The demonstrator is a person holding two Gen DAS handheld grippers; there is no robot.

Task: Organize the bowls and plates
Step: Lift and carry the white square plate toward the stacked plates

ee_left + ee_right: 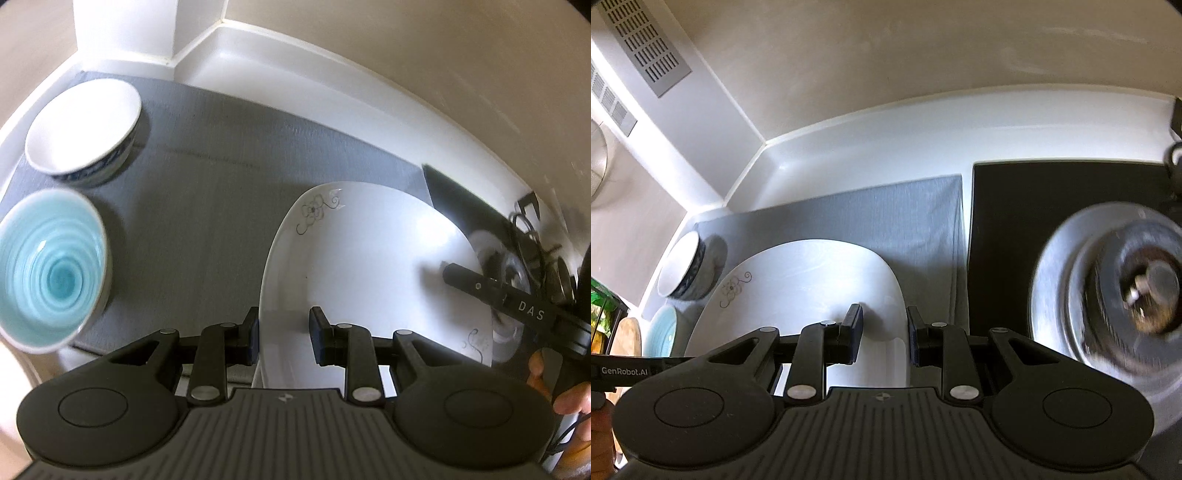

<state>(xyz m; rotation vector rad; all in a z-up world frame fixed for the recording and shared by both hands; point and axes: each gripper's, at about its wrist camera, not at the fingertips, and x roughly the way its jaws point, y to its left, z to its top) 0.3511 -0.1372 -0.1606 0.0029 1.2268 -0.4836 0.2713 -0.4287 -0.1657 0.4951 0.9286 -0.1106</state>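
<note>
A white plate with a grey flower print hangs over the grey mat, carried between both grippers. My left gripper is shut on its left rim, one pad outside the edge and one on the face. My right gripper is shut on the right rim of the plate. In the left wrist view the right gripper lies on the plate's far side, casting a shadow. A white bowl with a blue outside and a teal bowl stand on the mat's left end.
A black hob with a round burner lies right of the mat. The white counter runs into a wall corner behind. A wooden board leans at the left. A hand holds the right gripper.
</note>
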